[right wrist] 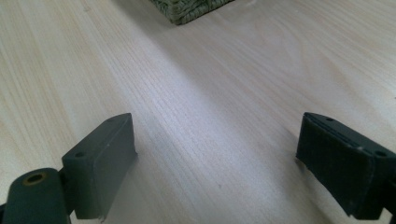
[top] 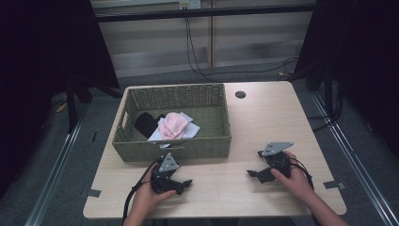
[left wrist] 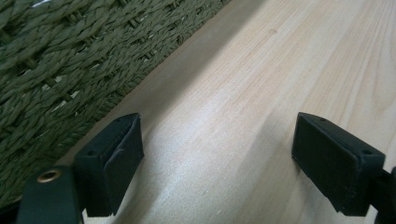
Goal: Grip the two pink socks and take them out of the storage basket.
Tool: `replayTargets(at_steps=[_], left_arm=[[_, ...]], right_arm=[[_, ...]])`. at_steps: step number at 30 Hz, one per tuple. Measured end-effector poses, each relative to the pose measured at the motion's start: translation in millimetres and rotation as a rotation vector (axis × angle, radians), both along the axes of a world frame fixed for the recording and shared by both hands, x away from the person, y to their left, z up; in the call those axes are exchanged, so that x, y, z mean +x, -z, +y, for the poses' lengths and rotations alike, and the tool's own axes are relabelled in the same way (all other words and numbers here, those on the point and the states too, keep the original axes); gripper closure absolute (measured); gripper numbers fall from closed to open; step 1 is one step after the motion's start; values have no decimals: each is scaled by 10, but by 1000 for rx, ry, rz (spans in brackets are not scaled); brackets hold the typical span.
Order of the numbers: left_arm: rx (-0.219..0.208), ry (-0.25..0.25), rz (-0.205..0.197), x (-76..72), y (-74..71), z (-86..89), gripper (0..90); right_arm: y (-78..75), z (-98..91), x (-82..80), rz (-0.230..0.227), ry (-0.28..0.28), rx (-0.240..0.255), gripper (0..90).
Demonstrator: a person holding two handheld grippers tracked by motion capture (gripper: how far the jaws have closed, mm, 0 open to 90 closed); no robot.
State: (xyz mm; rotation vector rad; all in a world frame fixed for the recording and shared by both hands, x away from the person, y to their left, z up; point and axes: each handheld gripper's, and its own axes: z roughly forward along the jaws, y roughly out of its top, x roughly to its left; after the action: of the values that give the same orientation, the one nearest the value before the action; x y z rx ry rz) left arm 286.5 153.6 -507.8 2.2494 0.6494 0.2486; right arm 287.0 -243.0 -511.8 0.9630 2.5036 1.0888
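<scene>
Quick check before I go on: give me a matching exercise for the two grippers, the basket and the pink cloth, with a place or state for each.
Things:
1. left gripper
2. right gripper
3. woven basket
4. pink cloth

Places or states:
A. lies inside the basket, beside a black cloth
B. open, on the table just in front of the basket
C. stands on the table's left half
D. open, at the table's right front

Pairs: 1-B, 2-D, 3-C, 4-A

Basket (top: 141, 149) on table (top: 263, 117), left; cloths (top: 171, 125) inside; hand-held grippers before it.
</scene>
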Motion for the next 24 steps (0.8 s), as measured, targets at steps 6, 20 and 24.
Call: replayTargets(at_steps=[6,20,24], left_arm=[[10,-10,10,-7,-15,-10,172],[90,9,138,99,-375,-66,251],[117,17,162,150,-492,-78,252]], right_arm=[[0,-1,2,-1,-1,0,107],[0,-1,2,-1,-1,-1,108],[0,0,0,0,0,0,107]])
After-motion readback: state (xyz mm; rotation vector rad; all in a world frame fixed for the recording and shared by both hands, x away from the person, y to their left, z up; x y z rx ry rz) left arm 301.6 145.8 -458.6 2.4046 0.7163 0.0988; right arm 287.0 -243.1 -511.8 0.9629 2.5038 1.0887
